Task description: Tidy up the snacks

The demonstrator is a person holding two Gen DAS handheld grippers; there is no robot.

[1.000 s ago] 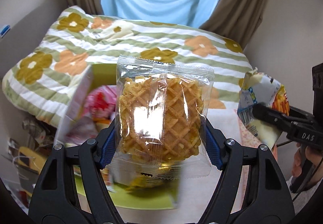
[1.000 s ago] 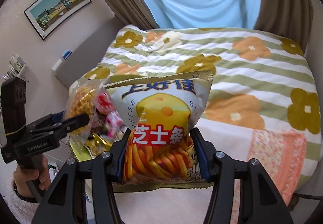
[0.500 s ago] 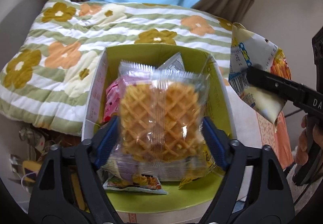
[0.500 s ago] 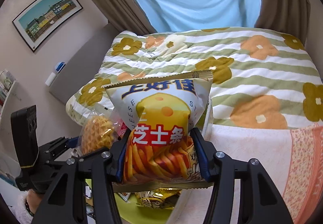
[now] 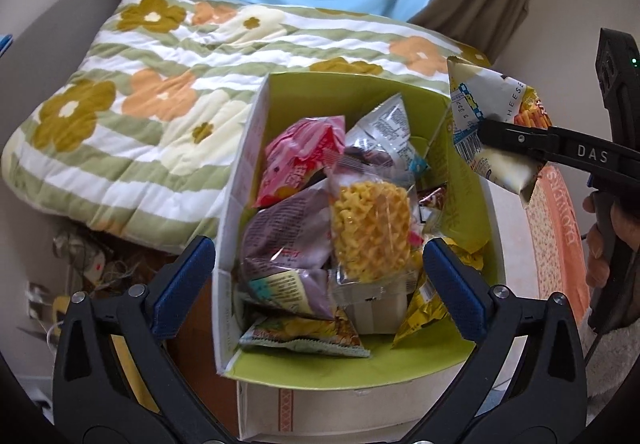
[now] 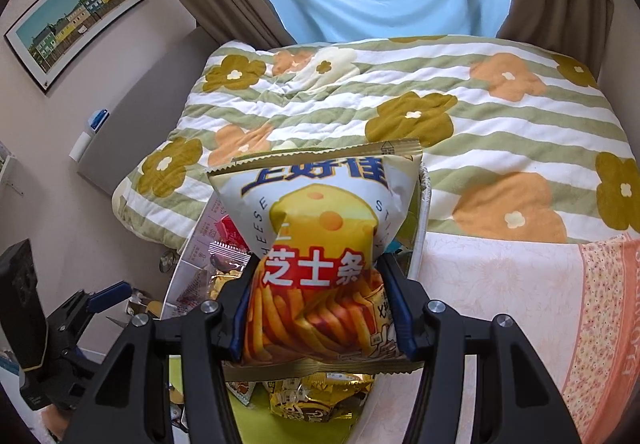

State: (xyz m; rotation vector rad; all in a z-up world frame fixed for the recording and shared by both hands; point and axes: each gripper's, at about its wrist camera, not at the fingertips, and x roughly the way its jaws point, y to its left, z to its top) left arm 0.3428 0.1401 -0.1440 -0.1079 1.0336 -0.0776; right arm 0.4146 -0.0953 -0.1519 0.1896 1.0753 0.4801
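Cheese-stick bag (image 6: 326, 264): one, upright, long axis vertical, clamped at its lower half between the closed-in jaws of my right gripper (image 6: 322, 314); in the left wrist view it hangs just past the right wall of the box, slightly above the rim. Snack box (image 5: 362, 368): one, green-lined, open top, standing near me with the flowered quilt (image 5: 132, 115) beyond it on the far side. The move turns on this: the box opening lies left of and below the bag, so I judge the bag must travel left, then down. Left gripper (image 5: 316, 284): jaws spread wide, holding nothing, poised over the near edge of the box. Waffle packet (image 5: 370, 232): one, clear wrapper, lying atop the heap in the box. Other packets in the box: roughly seven visible, among them one pink, one silver, one purple-grey; those underneath I cannot count.
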